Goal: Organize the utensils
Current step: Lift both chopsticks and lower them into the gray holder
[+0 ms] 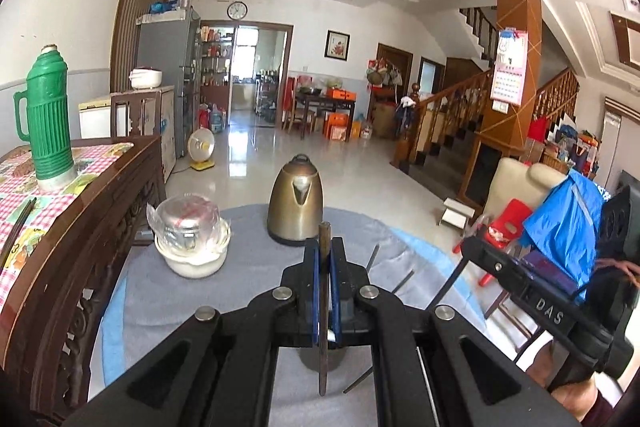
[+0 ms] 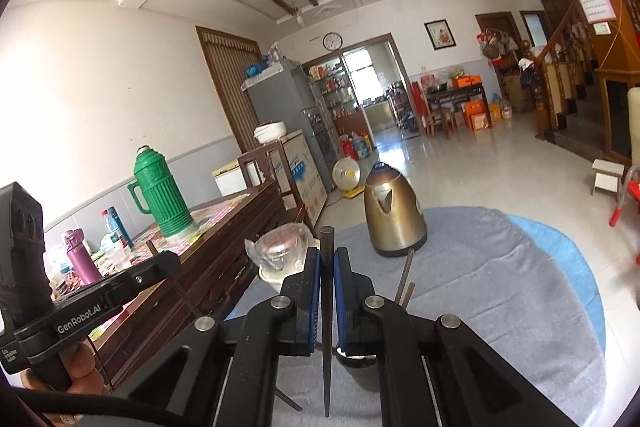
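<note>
My left gripper point(image 1: 325, 259) has its fingers clenched on a chopstick point(image 1: 323, 307), a dark brown stick that stands nearly upright between the blue pads, its blunt end poking above the fingertips and its thin end hanging below them. My right gripper point(image 2: 327, 263) is the same story: fingers clamped on a second chopstick point(image 2: 327, 327), blunt end up, the point tapering down toward the bottom of the view. Both sticks are off the bench point(image 1: 248, 307), which is covered by a grey cloth. Below the left fingers I see a dark round holder point(image 1: 320, 359) standing on the cloth, mostly hidden by the gripper (I cannot tell what is in it). More loose chopsticks point(image 1: 373, 255) show past the fingers, a few lying or leaning to the right of the left gripper. From the left view, the right gripper body sits at the right edge with a hand point(image 1: 576, 393) under it. Further out on the cloth stands a brass-coloured kettle point(image 1: 296, 203), upright, and to its left a white bowl point(image 1: 192, 255) with a plastic-wrapped item resting in it. Beyond those, on the dark wooden table point(image 1: 100, 211) with a checked cover, stands a green thermos point(image 1: 47, 119). Far back there is a wall clock point(image 1: 237, 10).
</note>
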Available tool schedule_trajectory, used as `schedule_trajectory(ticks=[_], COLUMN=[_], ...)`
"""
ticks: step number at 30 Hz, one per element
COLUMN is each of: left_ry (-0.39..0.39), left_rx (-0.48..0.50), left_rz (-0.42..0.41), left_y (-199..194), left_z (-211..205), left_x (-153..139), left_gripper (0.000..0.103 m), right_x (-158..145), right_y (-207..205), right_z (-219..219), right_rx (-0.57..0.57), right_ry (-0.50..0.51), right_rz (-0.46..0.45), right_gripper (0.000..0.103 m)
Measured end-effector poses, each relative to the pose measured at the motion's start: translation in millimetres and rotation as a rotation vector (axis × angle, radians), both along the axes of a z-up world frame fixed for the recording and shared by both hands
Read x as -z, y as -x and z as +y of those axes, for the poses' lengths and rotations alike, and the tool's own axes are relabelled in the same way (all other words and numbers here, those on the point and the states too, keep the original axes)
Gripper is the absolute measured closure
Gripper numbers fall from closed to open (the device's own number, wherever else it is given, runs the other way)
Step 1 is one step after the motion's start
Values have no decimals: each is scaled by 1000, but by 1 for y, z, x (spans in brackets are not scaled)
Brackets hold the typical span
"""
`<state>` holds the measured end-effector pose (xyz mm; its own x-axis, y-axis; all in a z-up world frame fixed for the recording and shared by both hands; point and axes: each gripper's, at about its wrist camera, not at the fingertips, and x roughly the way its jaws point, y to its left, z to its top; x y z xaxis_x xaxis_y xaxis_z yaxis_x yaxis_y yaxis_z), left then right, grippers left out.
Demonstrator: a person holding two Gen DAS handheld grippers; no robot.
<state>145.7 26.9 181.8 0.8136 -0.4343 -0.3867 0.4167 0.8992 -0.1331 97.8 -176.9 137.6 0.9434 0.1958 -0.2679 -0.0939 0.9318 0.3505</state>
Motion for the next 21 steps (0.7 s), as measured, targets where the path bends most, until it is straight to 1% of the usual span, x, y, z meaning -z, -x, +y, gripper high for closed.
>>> schedule_trajectory(ticks=[8, 10, 14, 18, 21], left_ry=[63, 70, 84, 99, 116], left_rx=[-44, -61, -80, -104, -117], left_rz=[-79, -97, -105, -118, -145], left_y=[-7, -10, -16, -24, -28], left_z=[-3, -5, -10, -12, -13], left_x=[-18, -18, -13, -7, -2], left_gripper=[98, 98, 98, 98, 98], right_x=[-16, -18, -20, -19, -16], right_y=[11, 12, 10, 2, -3], right_z=[-5, -4, -1, 3, 5], right_rx=[79, 100, 140, 179, 204], right_ry=[21, 32, 53, 71, 81], right_rz=[-88, -110, -147, -170, -190], right_gripper=[96, 96, 96, 96, 96])
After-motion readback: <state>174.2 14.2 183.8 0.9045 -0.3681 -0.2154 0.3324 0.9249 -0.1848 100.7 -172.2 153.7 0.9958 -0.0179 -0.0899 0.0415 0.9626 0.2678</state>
